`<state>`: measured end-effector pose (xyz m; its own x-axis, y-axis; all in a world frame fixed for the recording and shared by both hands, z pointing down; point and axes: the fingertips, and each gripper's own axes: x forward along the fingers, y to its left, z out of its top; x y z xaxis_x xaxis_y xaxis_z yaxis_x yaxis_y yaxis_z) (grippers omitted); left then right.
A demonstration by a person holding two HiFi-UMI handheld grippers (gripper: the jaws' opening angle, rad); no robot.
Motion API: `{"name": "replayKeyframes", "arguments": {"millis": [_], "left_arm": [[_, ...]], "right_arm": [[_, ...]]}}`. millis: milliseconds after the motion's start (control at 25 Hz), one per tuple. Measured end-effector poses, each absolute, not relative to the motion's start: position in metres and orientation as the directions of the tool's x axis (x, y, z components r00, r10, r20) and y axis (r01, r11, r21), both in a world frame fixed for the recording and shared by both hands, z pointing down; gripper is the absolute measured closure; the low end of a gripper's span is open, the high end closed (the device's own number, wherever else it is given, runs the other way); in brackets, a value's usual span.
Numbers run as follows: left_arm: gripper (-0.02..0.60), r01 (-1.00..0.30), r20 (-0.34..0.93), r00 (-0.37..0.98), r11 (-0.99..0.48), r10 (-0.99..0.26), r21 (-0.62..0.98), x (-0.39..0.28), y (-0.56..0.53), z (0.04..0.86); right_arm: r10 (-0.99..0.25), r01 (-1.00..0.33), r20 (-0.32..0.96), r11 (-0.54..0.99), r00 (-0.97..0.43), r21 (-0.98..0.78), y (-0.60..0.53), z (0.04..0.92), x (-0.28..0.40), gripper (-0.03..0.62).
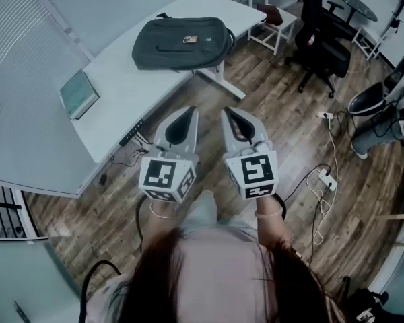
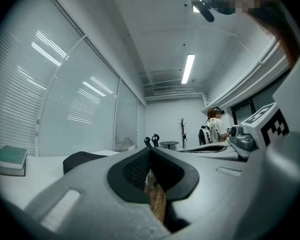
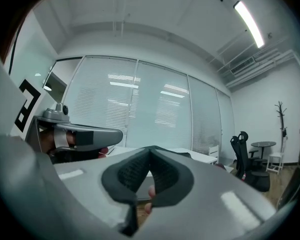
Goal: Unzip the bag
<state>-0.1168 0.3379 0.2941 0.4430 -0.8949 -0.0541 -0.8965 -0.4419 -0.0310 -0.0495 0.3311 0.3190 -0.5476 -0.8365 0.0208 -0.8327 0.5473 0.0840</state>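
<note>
A dark grey bag [image 1: 182, 42] lies flat on the white desk [image 1: 128, 79], well ahead of both grippers; I cannot make out its zip. My left gripper [image 1: 188, 113] and right gripper [image 1: 227, 113] hang side by side over the wooden floor, short of the desk's edge. In the left gripper view the left gripper [image 2: 150, 149] has its jaws closed tip to tip with nothing between them, and the bag [image 2: 82, 160] shows low at the left. In the right gripper view the right gripper [image 3: 150, 149] is likewise shut and empty.
A teal book [image 1: 79, 93] rests on the desk's left part. A black office chair [image 1: 320, 36] and a small white side table [image 1: 273, 22] stand beyond the desk. Cables and a power strip [image 1: 323, 177] lie on the floor at the right. A person [image 2: 214, 126] stands far back.
</note>
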Motion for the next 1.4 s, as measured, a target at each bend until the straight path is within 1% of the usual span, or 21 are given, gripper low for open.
{"name": "replayKeyframes", "arguments": {"millis": [240,880,1200,1400], "left_arm": [[0.572,-0.888,-0.04,0.46,-0.459,-0.887,-0.032,-0.134,0.293,0.297],[0.572,-0.866,-0.058,0.499,-0.5,-0.865,0.013,-0.198,0.197,0.301],[0.572,-0.857,-0.056,0.514,-0.515,-0.856,0.021,-0.215,0.172,0.308],[0.572,-0.848,-0.026,0.529,-0.529,-0.848,0.012,-0.213,0.156,0.32]], "right_arm": [[-0.831,-0.826,0.02,0.554,-0.555,0.099,0.287,0.319,-0.073,0.591],[-0.858,-0.842,0.082,0.513,-0.506,0.167,0.193,0.328,-0.136,0.591],[-0.873,-0.858,0.105,0.487,-0.476,0.161,0.172,0.338,-0.149,0.589],[-0.872,-0.86,0.137,0.487,-0.469,0.155,0.158,0.35,-0.152,0.589]]}}
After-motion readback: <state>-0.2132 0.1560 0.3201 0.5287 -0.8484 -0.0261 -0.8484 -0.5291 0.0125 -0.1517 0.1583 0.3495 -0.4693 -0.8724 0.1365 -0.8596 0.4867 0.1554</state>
